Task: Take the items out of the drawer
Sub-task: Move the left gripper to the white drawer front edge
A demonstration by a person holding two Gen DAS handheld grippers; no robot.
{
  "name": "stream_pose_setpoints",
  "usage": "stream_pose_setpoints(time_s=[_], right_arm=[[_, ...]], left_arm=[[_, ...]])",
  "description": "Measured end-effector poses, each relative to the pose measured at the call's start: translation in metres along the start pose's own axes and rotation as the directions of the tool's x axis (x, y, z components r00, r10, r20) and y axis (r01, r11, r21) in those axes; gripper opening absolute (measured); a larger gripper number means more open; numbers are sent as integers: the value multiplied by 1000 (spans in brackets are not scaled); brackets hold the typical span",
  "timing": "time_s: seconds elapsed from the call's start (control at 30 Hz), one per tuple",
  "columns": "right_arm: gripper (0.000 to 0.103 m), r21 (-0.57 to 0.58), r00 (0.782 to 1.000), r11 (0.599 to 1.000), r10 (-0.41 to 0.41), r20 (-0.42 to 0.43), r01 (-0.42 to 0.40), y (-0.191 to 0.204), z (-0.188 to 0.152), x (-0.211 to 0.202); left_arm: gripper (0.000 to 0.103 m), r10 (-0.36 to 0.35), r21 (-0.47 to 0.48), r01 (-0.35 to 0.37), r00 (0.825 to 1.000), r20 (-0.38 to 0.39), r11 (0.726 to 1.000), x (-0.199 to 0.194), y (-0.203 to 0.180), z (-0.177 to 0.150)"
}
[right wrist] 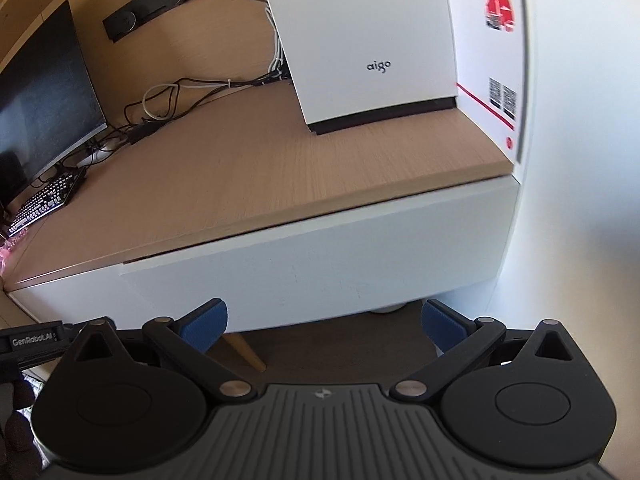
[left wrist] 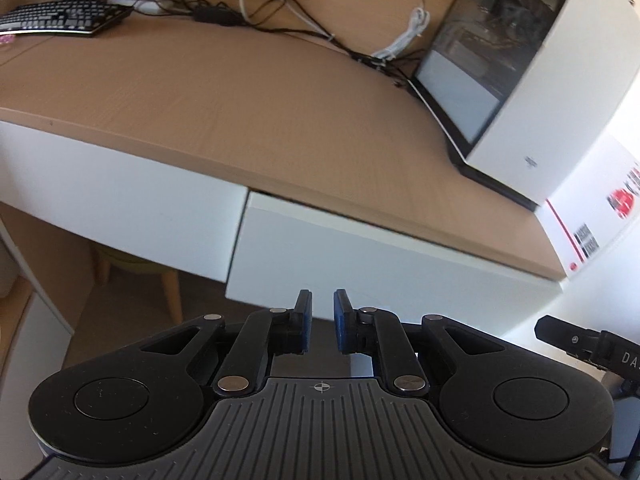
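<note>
desk (right wrist: 248,168) carrying a white pc case (right wrist: 360,40) | drawer (right wrist: 304,264) sitting just under the top, looking barely cracked, items hidden | right gripper (right wrist: 324,320) hovering wide apart, probably lining up | left gripper (left wrist: 322,320) nearly together, empty

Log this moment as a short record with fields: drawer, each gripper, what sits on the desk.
drawer: white drawer front under the desk top, shut or nearly so; contents hidden
left gripper: shut, nothing between the pads, in front of the drawer
right gripper: open, empty, facing the drawer front
desk top: wooden desk carries a white computer case, a keyboard, a monitor and loose cables
items taken out: none visible
</note>
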State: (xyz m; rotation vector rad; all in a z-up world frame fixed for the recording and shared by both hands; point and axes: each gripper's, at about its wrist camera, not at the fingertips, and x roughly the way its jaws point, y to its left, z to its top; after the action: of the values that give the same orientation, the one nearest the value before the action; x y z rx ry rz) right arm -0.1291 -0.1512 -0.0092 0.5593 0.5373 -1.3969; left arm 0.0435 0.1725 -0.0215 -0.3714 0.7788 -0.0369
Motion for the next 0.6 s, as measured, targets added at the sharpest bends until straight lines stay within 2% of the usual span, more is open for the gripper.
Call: stream_pose_setpoints(time_s=[0.1, 0.13, 0.2, 0.27, 0.33, 0.47, 0.6], right_arm=[[103, -38, 1000, 999, 27, -11, -28, 4, 15, 24], [103, -58, 999, 998, 12, -34, -14, 6, 21, 32], [103, -94, 999, 995, 15, -45, -20, 8, 29, 38], [103, -145, 999, 989, 10, -31, -15, 7, 35, 44], [103, -170, 999, 985, -25, -36, 19, 5, 39, 54], [103, -169, 998, 985, -34, -44, 26, -6, 43, 66], [103, -163, 998, 986, -34, -45, 26, -13, 43, 73]], left_arm=[[13, 73, -17, -72, 995, 73, 997, 11, 5, 17], [14, 72, -50, -68, 994, 80, 996, 14, 8, 24], [14, 16, -78, -8, 995, 101, 997, 20, 15, 38], [14, 36, -68, -28, 992, 123, 997, 29, 15, 49], [14, 75, -81, -66, 991, 111, 995, 39, 15, 57], [14, 170, -93, -163, 983, 68, 982, 54, 14, 56], [16, 179, -88, -175, 983, 47, 981, 65, 16, 52]])
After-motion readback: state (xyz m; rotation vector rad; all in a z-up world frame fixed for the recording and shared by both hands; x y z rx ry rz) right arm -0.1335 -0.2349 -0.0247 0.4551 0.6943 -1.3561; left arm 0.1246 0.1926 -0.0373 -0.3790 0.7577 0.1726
